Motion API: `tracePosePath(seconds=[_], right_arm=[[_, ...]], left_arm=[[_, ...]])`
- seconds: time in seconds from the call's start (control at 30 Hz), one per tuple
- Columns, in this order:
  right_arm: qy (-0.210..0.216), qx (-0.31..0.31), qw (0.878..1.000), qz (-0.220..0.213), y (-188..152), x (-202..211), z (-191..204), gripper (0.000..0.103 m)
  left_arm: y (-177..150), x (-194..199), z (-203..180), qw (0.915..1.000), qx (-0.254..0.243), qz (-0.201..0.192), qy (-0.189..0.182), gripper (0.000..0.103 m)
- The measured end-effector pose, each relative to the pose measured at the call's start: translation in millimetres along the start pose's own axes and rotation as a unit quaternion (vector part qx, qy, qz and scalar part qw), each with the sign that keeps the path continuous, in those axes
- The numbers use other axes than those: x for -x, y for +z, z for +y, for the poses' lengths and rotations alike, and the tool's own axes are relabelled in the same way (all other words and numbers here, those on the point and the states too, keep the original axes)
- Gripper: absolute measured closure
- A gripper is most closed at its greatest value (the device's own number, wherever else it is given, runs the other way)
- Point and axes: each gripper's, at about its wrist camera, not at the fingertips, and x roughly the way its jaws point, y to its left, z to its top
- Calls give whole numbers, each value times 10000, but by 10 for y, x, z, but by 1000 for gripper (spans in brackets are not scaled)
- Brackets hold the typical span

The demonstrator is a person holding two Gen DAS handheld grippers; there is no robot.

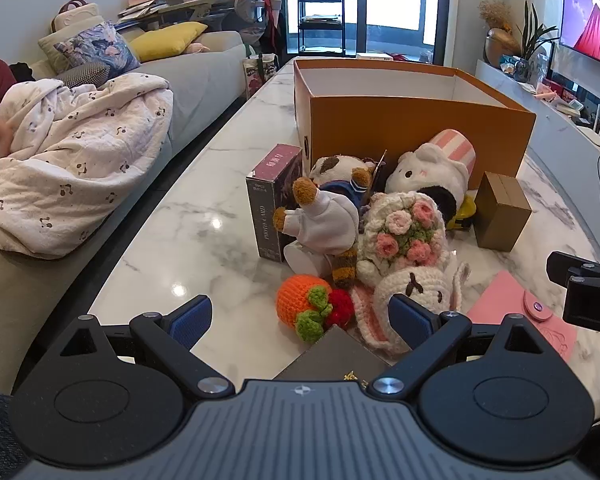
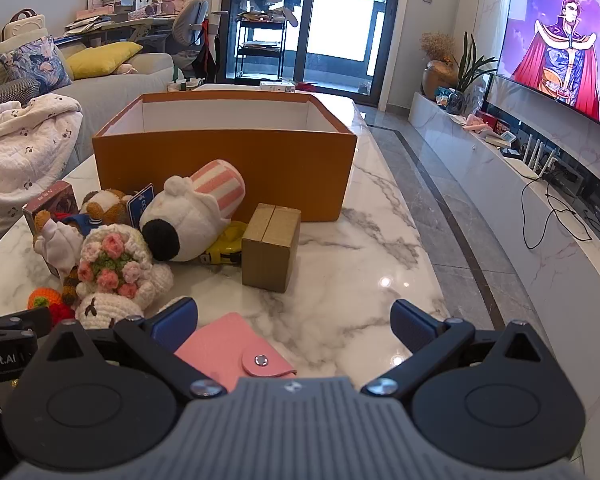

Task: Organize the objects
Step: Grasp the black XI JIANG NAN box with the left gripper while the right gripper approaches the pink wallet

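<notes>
An open orange box (image 1: 412, 128) (image 2: 224, 168) stands on the marble table. In front of it lies a pile: a dark photo-card box (image 1: 270, 208), plush toys (image 1: 332, 216), a white plush dog (image 2: 192, 220), a crochet bouquet (image 1: 404, 232) (image 2: 116, 264), a crochet orange (image 1: 300, 304), a small brown carton (image 1: 500, 212) (image 2: 272, 248) and a pink wallet (image 2: 232, 356) (image 1: 520, 312). My left gripper (image 1: 300, 320) is open and empty, just short of the crochet orange. My right gripper (image 2: 294, 320) is open and empty, above the pink wallet's right side.
A dark booklet (image 1: 332, 356) lies under the left gripper. A yellow tape measure (image 2: 224, 248) sits beside the carton. A sofa with a blanket (image 1: 72, 160) runs along the left; a TV (image 2: 560, 48) and low console (image 2: 520, 184) along the right.
</notes>
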Motion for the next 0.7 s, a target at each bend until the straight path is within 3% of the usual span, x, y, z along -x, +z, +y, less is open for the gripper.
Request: tracePosePath(seconds=[0.37, 0.7], right_arm=[[-2, -4, 10000, 5, 4, -3, -3, 1], [-66, -94, 9999, 43, -38, 16, -123, 1]], left_arm=[[-20, 4, -30, 9999, -108, 18, -27, 0], [-104, 64, -247, 9949, -934, -65, -374, 0]])
